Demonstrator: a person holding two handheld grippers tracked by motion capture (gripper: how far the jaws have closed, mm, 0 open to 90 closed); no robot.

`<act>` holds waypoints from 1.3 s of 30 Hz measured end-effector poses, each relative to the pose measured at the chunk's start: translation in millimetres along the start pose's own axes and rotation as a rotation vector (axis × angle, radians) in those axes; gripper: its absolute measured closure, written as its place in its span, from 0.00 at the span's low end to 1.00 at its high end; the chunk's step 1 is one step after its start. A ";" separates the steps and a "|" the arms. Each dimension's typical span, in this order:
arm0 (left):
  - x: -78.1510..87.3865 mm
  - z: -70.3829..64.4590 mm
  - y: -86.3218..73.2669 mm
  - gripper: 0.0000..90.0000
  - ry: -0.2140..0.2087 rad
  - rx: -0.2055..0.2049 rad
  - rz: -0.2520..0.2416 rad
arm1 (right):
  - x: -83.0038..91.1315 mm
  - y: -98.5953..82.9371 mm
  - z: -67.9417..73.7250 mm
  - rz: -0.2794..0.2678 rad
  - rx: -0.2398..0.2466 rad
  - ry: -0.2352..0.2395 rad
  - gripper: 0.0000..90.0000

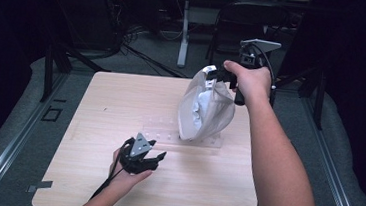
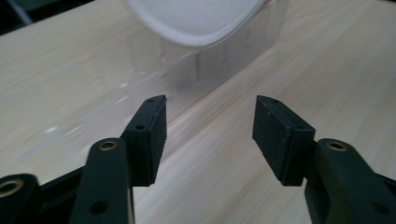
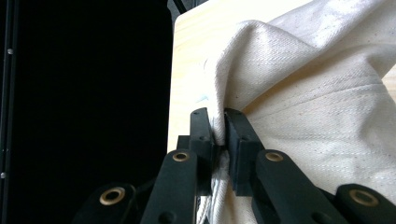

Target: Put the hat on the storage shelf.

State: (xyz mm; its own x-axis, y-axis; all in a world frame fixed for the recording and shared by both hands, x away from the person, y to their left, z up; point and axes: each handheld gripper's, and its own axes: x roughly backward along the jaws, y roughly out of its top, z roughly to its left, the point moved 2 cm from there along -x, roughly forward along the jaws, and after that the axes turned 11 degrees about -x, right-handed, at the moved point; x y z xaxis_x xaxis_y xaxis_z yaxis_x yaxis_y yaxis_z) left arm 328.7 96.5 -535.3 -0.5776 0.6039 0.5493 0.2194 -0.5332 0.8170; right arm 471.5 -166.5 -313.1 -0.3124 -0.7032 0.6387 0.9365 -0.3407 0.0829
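Observation:
A white cloth bag (image 1: 205,107) hangs over the far right part of the wooden table (image 1: 121,102), its bottom resting on a clear plastic tray (image 1: 195,140). My right gripper (image 1: 218,76) is shut on the bag's top edge and holds it up; in the right gripper view the cloth (image 3: 303,93) is pinched between the two jaws (image 3: 218,122). My left gripper (image 1: 152,156) lies low near the table's front, open, with nothing between its fingers. In the left gripper view (image 2: 210,116) it faces the clear tray (image 2: 219,60) and the bag's rounded bottom (image 2: 196,18).
A chair (image 1: 248,23) and a desk leg (image 1: 183,38) with cables on the floor stand beyond the table's far edge. Black frame posts (image 1: 48,66) flank the table. Bare wood lies to the left of the tray and in front of it.

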 end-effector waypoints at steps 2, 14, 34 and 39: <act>-12.6 -8.1 14.8 0.54 -0.005 -0.011 -0.010 | -2.3 -0.7 0.4 0.008 0.003 0.008 0.92; -40.5 -27.7 53.3 0.55 0.062 -0.099 -0.012 | -4.6 -1.9 0.1 0.013 0.007 0.008 0.92; -43.3 -13.5 52.3 0.89 0.130 -0.128 -0.031 | -1.2 -2.9 1.4 0.013 0.013 0.027 0.92; -40.6 -1.0 47.1 0.89 0.061 -0.058 -0.078 | -3.4 -5.6 7.6 0.017 0.028 0.026 0.92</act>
State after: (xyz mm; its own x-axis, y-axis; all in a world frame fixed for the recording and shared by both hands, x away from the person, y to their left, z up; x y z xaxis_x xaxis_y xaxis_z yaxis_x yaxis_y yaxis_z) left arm 361.7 46.3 -519.3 -0.6380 0.6091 0.4710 0.1266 -0.5204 0.8445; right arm 468.5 -157.4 -310.0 -0.3000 -0.7251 0.6199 0.9458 -0.3110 0.0940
